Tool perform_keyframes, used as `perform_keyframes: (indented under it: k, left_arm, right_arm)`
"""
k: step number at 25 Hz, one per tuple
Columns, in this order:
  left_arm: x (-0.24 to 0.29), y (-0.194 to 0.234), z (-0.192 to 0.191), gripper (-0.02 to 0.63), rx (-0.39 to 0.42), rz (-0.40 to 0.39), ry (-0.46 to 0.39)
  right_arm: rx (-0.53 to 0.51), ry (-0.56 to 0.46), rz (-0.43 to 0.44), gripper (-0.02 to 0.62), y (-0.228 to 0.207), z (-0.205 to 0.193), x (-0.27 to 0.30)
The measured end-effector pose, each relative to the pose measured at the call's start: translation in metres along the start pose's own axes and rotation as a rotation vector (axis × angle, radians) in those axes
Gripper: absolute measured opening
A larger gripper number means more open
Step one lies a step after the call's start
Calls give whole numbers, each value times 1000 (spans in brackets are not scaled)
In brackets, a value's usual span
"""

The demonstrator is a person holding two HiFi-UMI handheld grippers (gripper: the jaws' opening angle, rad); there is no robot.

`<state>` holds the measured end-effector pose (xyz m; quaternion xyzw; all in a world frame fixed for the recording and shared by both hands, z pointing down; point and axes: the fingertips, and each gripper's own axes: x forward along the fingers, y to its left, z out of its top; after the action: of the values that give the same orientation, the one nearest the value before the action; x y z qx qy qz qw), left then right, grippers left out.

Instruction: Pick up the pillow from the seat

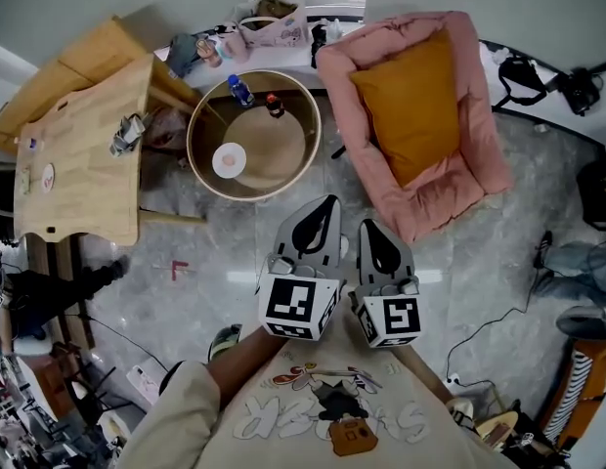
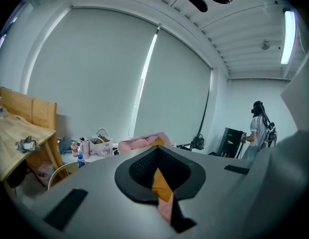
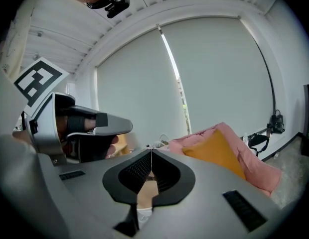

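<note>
Pillow [image 1: 417, 106], orange, lies in the pink seat [image 1: 484, 159] at the frame's upper right. The left gripper [image 1: 327, 203] and right gripper [image 1: 370, 228] hang side by side at lower centre, jaws pressed together on nothing, seemingly well short of it.

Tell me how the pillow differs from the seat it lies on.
The pillow is mustard orange; the seat is pink. The pillow is a smaller, flat slab; the seat is bigger, with raised padded sides. The pillow lies inside the seat, which wraps around it. Both look soft and padded.
</note>
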<state>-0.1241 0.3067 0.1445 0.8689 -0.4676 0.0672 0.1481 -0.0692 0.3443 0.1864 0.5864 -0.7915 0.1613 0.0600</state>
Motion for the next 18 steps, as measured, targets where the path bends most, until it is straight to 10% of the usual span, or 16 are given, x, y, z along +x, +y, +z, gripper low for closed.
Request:
perform_keyframes:
  k: [18]
  left_arm:
    - [96,20,2,4,-2,-77,114]
  right_arm:
    - [61,54,-69,20,-54,4,68]
